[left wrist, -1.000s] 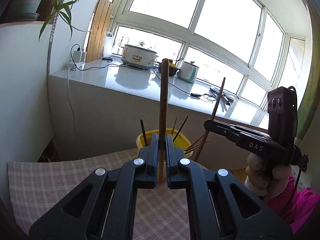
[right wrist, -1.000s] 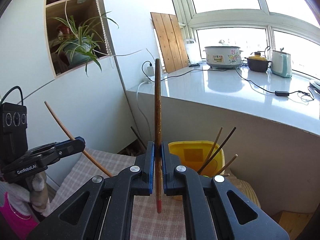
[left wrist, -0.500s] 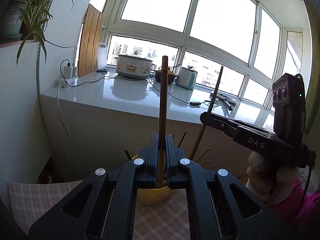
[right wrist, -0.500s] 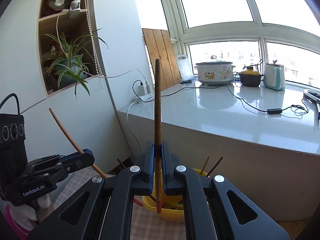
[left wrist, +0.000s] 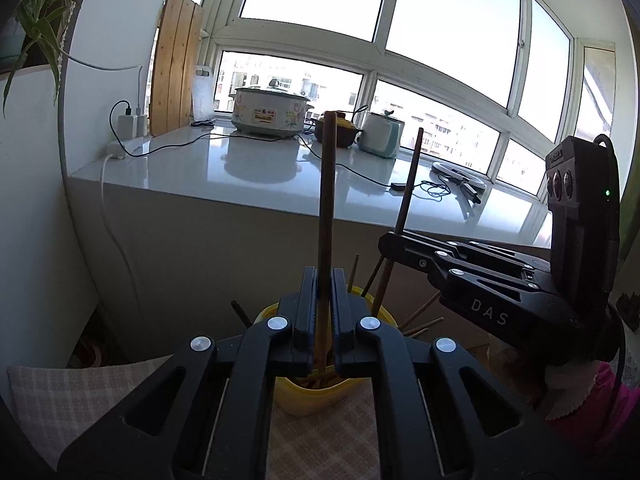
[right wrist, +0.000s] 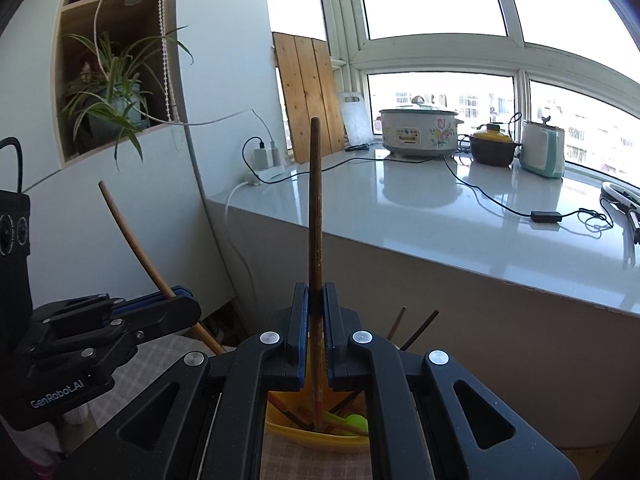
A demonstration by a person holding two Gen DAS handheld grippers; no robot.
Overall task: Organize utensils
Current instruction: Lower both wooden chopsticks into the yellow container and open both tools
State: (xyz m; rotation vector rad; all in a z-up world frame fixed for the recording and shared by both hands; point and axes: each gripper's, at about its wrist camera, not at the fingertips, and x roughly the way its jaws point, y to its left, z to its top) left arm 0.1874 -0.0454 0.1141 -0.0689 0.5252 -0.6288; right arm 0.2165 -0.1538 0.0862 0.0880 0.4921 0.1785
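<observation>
My left gripper (left wrist: 319, 312) is shut on a brown chopstick (left wrist: 327, 216) held upright, its lower end inside the yellow utensil holder (left wrist: 304, 396). My right gripper (right wrist: 315, 328) is shut on another brown chopstick (right wrist: 316, 240), upright, its red-tipped lower end just inside the yellow holder (right wrist: 320, 438). Several chopsticks and a green utensil (right wrist: 352, 422) stand in the holder. The right gripper also shows in the left wrist view (left wrist: 390, 242), the left gripper in the right wrist view (right wrist: 182, 306).
The holder stands on a checked cloth (left wrist: 80, 392). Behind it a white counter (right wrist: 460, 216) carries a rice cooker (right wrist: 418, 132), a brown pot (right wrist: 492, 148), a kettle (right wrist: 542, 148) and cables. A plant (right wrist: 108, 96) sits in a wall niche.
Both grippers have lowered toward the yellow holder with their chopsticks. The lower ends of both chopsticks now reach into the holder.
</observation>
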